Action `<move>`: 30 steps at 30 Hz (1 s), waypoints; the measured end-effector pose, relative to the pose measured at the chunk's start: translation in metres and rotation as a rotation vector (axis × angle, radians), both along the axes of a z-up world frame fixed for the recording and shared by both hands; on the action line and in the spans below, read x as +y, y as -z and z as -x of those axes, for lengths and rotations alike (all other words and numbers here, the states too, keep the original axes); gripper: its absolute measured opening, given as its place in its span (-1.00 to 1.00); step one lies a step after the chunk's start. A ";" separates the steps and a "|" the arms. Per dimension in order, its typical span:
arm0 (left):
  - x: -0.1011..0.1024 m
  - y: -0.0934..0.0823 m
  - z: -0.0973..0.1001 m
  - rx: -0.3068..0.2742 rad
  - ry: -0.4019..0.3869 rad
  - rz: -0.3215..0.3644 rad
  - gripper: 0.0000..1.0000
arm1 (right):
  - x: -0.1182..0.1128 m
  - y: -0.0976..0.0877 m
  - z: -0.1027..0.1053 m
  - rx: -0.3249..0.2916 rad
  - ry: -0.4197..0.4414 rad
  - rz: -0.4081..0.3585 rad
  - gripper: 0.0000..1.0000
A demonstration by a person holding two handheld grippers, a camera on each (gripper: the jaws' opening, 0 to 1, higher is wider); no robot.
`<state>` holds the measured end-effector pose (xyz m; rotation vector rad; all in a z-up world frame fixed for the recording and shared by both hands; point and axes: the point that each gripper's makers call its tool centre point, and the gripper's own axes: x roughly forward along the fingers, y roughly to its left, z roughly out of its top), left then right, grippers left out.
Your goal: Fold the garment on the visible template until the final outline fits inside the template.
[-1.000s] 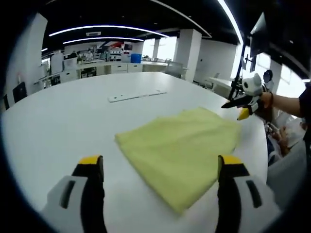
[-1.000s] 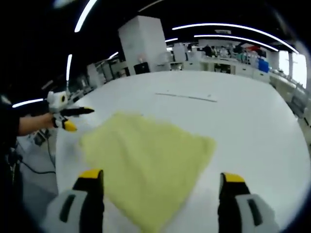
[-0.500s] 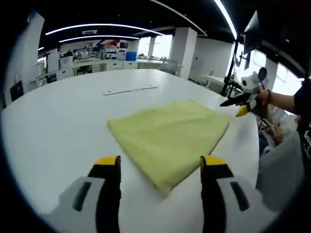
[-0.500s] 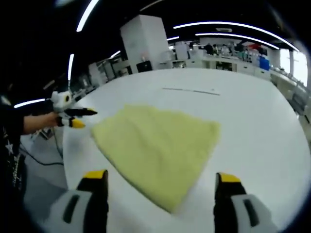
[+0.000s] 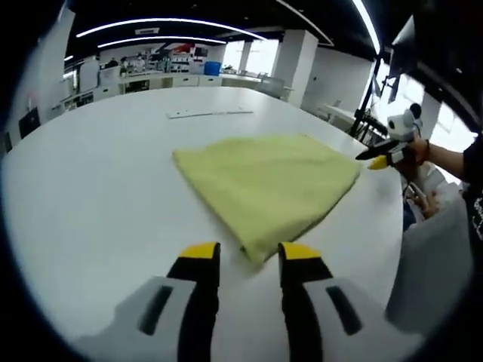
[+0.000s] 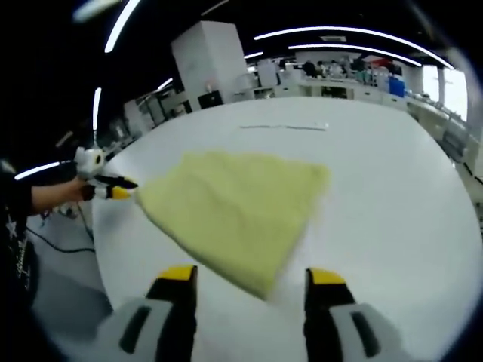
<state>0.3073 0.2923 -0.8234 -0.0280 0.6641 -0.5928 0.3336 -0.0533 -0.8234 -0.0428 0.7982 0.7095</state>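
Note:
A yellow-green garment [image 5: 268, 177] lies folded flat on the white table [image 5: 90, 181]. Its near corner points into the gap of my left gripper [image 5: 249, 256], whose yellow-tipped jaws stand open a modest way just short of that corner. In the right gripper view the garment [image 6: 234, 204] spreads ahead of my right gripper [image 6: 251, 277], which is open with a cloth corner just beyond its tips. The right gripper [image 5: 381, 154] hovers off the cloth's far side in the left gripper view. The left gripper [image 6: 106, 188] sits by the cloth's left corner in the right gripper view.
A thin flat white strip [image 5: 211, 113] lies on the table beyond the garment, also seen as a strip [image 6: 283, 127] in the right gripper view. The table edge [image 5: 392, 249] runs close by the cloth. A person's arm [image 5: 453, 158] holds the right gripper. Office desks stand far behind.
The jaws of both grippers have narrowed from wide apart. Both cameras have come lower and closer to the cloth's near corners. The garment itself lies as before.

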 end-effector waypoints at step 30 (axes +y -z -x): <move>-0.007 0.011 0.008 0.058 0.041 -0.009 -1.00 | -0.008 0.012 0.001 -0.040 -0.047 0.040 -1.00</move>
